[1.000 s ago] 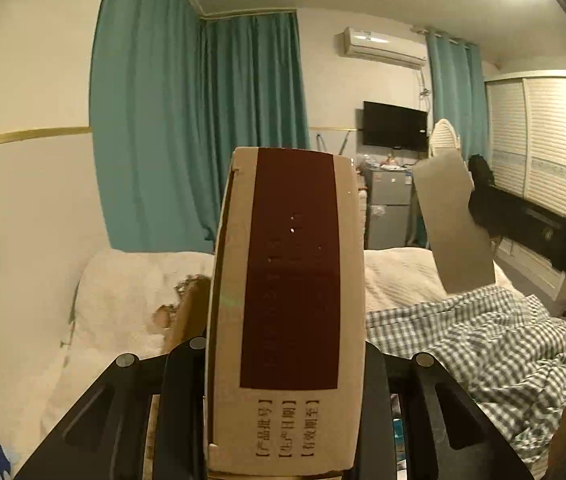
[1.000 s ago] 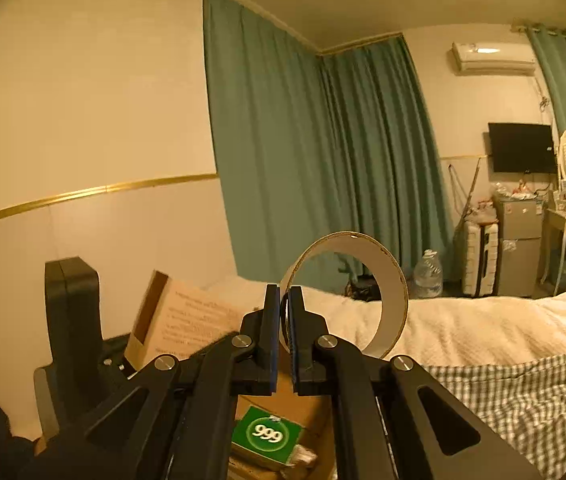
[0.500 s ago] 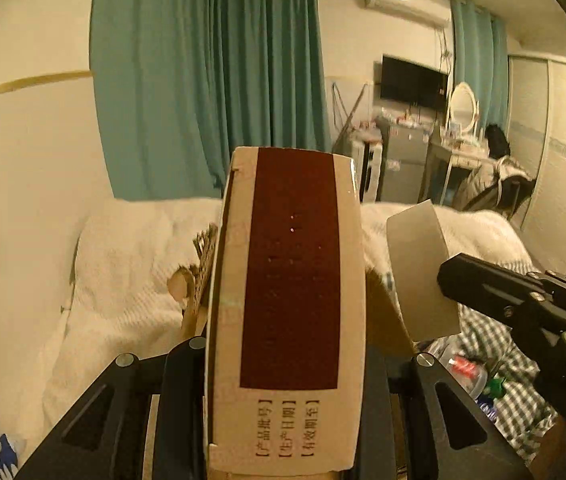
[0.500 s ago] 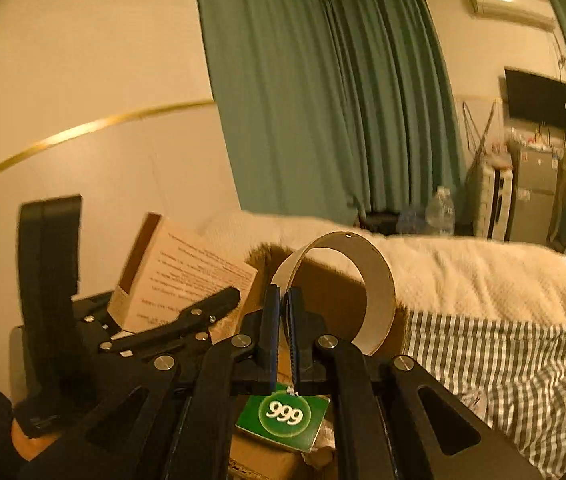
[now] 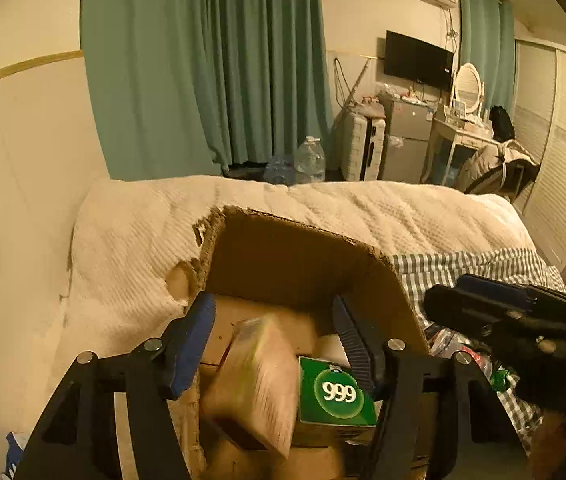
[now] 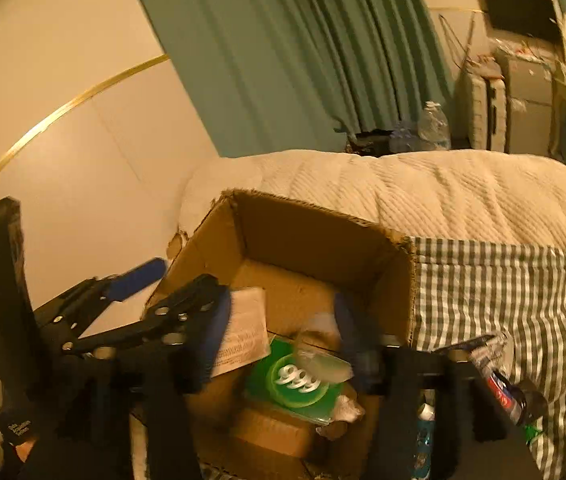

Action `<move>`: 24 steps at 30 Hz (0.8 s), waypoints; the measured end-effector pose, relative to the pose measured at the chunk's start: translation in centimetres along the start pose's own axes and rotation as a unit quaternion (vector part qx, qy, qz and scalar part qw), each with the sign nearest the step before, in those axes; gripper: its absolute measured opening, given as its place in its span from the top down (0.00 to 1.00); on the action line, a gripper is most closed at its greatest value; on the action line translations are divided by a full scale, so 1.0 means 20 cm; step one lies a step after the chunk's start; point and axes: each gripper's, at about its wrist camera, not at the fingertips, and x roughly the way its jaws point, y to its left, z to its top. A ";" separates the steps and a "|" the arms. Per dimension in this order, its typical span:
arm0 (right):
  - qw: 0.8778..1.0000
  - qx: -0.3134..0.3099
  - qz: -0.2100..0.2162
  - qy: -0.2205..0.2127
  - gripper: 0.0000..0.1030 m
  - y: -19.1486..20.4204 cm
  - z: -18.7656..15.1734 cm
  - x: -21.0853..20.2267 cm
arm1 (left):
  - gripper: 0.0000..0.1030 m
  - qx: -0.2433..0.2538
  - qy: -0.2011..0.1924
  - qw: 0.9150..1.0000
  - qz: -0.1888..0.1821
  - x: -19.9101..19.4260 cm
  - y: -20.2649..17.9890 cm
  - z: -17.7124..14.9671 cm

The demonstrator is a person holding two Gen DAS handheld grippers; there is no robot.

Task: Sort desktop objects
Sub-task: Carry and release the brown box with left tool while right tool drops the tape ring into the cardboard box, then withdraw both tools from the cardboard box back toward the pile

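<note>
A bed (image 5: 323,208) with a cream quilt fills the background; an open cardboard box (image 5: 291,256) sits against it, directly below both of your grippers. Your left gripper (image 5: 275,340) has just been opening, its jaws now apart. The tan carton (image 5: 259,380) it carried is blurred between and below them, touching neither pad, apparently dropping into the box, long axis tilted away from you. Your right gripper (image 6: 283,332) has also just been opening, jaws apart. A pale blurred shape, probably the cardboard ring (image 6: 323,354), lies just under them above the green "999" packet (image 6: 295,386). Nothing is gripped. More loose items (image 6: 499,368) lie on the checked sheet (image 6: 503,292) right of the box, nearer your right hand.
</note>
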 end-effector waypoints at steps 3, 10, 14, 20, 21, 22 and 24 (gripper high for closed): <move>1.000 -0.002 -0.004 -0.016 0.45 0.00 0.03 -0.10 | 0.35 -0.009 -0.010 1.000 -0.002 -0.07 0.01 0.03; 0.993 -0.044 -0.029 -0.102 0.22 0.05 0.09 -0.41 | 0.00 -0.031 -0.079 0.996 0.010 -0.30 0.02 0.12; 0.982 -0.078 -0.043 -0.165 0.01 0.09 0.09 -0.62 | 0.00 -0.045 -0.116 0.992 -0.033 -0.45 -0.01 0.13; 0.962 -0.106 -0.117 -0.222 0.00 0.10 0.04 -0.84 | 0.00 -0.066 -0.151 0.986 -0.022 -0.60 -0.07 0.11; 0.960 -0.109 -0.124 -0.227 0.00 0.09 0.03 -0.86 | 0.00 -0.073 -0.157 0.984 -0.027 -0.62 -0.08 0.11; 0.957 -0.110 -0.132 -0.232 0.00 0.08 0.01 -0.89 | 0.00 -0.084 -0.165 0.982 -0.041 -0.64 -0.09 0.10; 0.956 -0.106 -0.144 -0.232 0.00 0.05 -0.02 -0.92 | 0.00 -0.108 -0.175 0.976 -0.070 -0.64 -0.11 0.09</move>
